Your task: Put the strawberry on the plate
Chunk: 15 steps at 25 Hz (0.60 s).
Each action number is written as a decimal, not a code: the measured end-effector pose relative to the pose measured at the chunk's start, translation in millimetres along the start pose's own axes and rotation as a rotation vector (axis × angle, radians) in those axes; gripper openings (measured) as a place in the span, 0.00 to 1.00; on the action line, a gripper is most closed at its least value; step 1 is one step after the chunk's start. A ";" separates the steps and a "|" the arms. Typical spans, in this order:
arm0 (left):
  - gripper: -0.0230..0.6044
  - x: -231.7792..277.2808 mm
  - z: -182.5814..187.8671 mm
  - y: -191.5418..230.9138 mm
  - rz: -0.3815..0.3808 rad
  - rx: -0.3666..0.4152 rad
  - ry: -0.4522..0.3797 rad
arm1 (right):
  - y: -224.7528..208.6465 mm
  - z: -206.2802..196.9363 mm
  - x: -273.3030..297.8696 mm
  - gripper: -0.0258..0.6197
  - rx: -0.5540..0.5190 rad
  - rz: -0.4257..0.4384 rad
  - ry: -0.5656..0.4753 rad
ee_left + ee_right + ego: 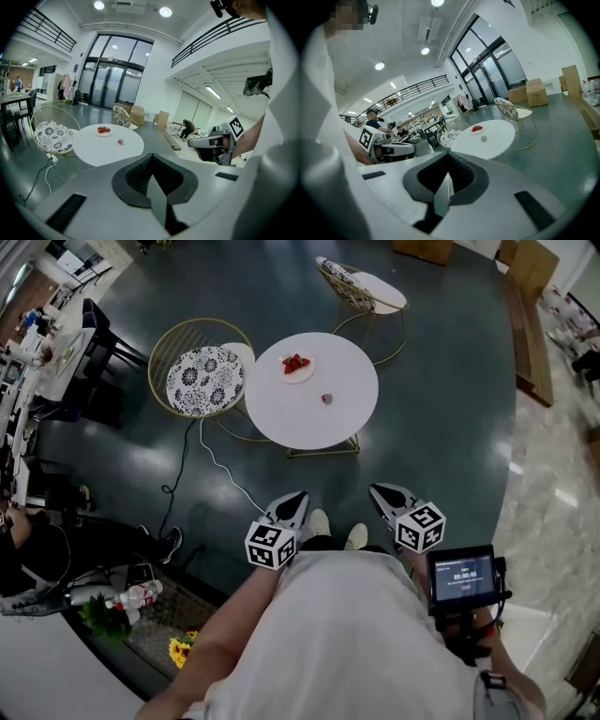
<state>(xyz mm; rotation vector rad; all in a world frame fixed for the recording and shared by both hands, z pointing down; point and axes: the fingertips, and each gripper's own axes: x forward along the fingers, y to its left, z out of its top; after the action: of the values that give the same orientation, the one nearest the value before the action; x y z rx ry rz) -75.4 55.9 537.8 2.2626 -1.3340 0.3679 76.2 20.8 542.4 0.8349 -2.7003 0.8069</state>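
A round white table [314, 418] stands a few steps ahead of me on the dark floor. On its far side sits a white plate [296, 367] with red strawberries on it. One loose strawberry [327, 398] lies alone nearer the table's right side, also visible in the left gripper view [120, 141] and the right gripper view [484, 138]. My left gripper [298, 495] and right gripper [378, 489] are held close to my body, well short of the table. Both are shut with nothing between the pads.
A wire chair with a patterned cushion [204, 379] stands left of the table, and another chair [361, 287] behind it. A white cable [211, 460] runs across the floor. A small screen [462, 577] hangs at my right. Bottles and flowers [131, 601] lie at lower left.
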 end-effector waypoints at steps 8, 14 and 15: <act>0.05 13.5 15.7 18.6 -0.042 0.005 0.018 | -3.9 15.4 12.5 0.05 0.015 -0.042 -0.001; 0.05 33.7 37.2 62.4 -0.085 0.034 0.008 | -16.9 37.2 57.1 0.05 0.010 -0.077 -0.031; 0.05 34.8 39.7 68.8 -0.090 0.038 0.009 | -17.2 41.2 63.1 0.05 0.008 -0.082 -0.036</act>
<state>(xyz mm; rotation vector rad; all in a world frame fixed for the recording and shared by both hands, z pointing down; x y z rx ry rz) -119.0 -19.0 538.7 2.3406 -1.2255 0.3748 33.0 -43.1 537.1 0.9637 -2.6754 0.7929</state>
